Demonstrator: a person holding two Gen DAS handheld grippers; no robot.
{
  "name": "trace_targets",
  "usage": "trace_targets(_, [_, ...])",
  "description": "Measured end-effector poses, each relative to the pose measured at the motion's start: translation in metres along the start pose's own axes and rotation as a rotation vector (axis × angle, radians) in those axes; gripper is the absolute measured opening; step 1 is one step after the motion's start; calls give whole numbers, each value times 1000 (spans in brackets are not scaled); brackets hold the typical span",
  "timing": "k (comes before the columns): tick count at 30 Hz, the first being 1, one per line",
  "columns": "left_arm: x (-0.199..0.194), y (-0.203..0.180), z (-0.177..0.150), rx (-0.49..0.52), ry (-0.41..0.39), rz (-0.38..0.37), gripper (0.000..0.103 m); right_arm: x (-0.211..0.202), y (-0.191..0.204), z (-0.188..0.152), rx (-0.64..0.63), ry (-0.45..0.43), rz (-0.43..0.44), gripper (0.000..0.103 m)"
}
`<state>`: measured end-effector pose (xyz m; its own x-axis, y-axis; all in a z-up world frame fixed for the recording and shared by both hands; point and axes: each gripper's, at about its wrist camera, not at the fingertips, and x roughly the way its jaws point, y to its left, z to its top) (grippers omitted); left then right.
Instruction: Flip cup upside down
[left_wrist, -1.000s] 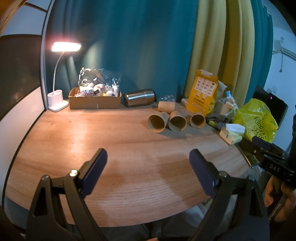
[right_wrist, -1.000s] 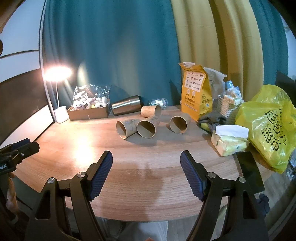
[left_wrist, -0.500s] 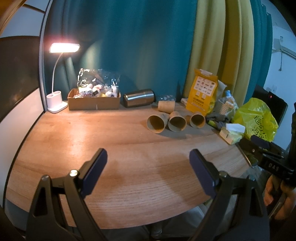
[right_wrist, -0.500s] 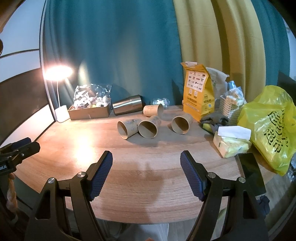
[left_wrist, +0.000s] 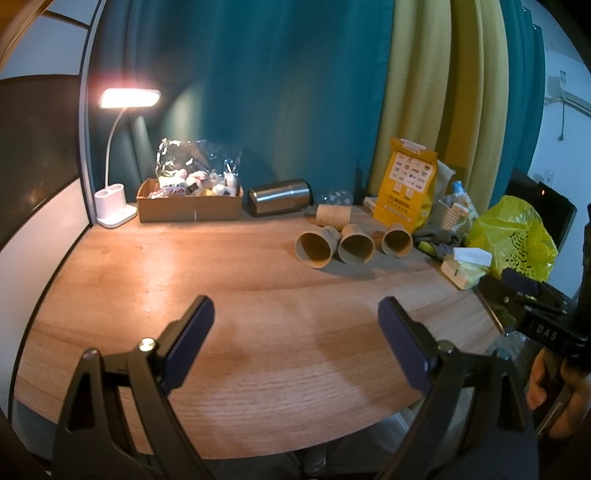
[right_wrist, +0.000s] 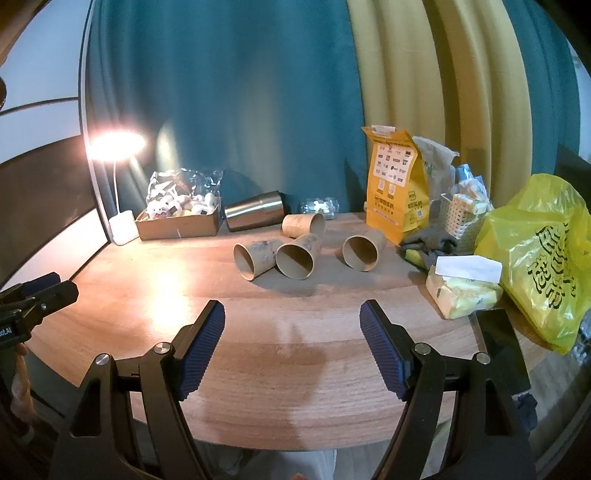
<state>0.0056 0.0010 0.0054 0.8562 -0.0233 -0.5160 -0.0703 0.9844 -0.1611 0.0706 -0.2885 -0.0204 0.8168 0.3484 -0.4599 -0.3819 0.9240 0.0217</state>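
Several brown paper cups lie on their sides on the round wooden table (right_wrist: 295, 362). In the right wrist view three face me with open mouths: left cup (right_wrist: 255, 258), middle cup (right_wrist: 297, 255), right cup (right_wrist: 362, 248), and one more cup (right_wrist: 303, 224) lies behind. They also show in the left wrist view (left_wrist: 317, 246). My right gripper (right_wrist: 291, 343) is open and empty over the table's near part, well short of the cups. My left gripper (left_wrist: 295, 339) is open and empty, also near the front edge.
A lit desk lamp (left_wrist: 114, 206), a cardboard box of packets (left_wrist: 190, 205) and a steel tumbler on its side (left_wrist: 280, 197) stand at the back. An orange bag (right_wrist: 397, 188), a tissue pack (right_wrist: 463, 291), a yellow plastic bag (right_wrist: 543, 258) and a dark phone (right_wrist: 500, 350) crowd the right side.
Both views have shifted slightly; the right gripper has edged a little nearer and leftward of the cups. The cups have not moved and both grippers stay open.
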Motion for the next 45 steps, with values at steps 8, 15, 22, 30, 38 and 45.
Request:
trace_targets(8, [0,0,1,1,-1,-1,92,0,1,-2,-2,0,2,79])
trace_targets(15, [1,3,1,-4,1,7,92,-2,2,-2,-8,-9,-10,79])
trace_targets(22, [1,4,2,-4,0,7,92,-2,3,-1,-7,-7,-7,79])
trace_targets(30, [-1,6,1,-11,-5,10,92,-3,7,2,-16,0,-5,79])
trace_targets(38, [-2,6,0,-16,-5,10,92,-1,6,4,-15,1,-6,79])
trace_targets(45, [-2,6,0,-15,-5,10,92,0,7,4,-15,3,-7,79])
